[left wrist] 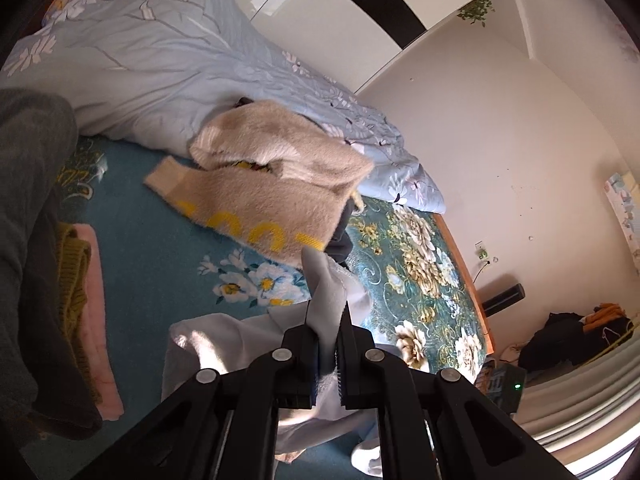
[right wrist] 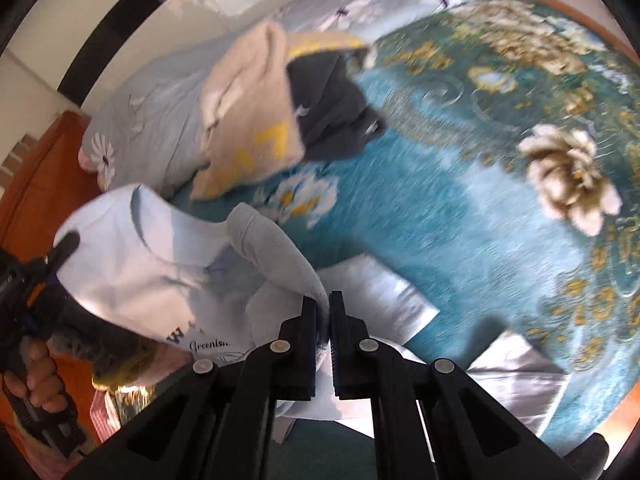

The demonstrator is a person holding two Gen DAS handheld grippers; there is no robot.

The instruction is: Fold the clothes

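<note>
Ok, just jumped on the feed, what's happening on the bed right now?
A person is working a pale grey sweatshirt with dark lettering over the teal floral bedspread. Both grippers are clamped on its fabric: the left gripper and the right gripper each pinch a raised fold. A fuzzy beige sweater with yellow letters lies unfolded behind, and folded pink and mustard garments sit stacked to the left.

Shirt (right wrist: pixel 132 280): pale grey-white, dark print with "Greenis…" lettering, crumpled, partly lifted off the bed (right wrist: pixel 460 220), a fold pinched up at each end.
Sweater (left wrist: pixel 264 200): beige, fuzzy, yellow letters, rumpled, lying against the duvet (left wrist: pixel 160 60).
Dark garment (right wrist: pixel 332 112): charcoal, bunched, half under the sweater.
Stack (left wrist: pixel 86 312): pink and mustard knits, folded, at the bed's edge.
</note>
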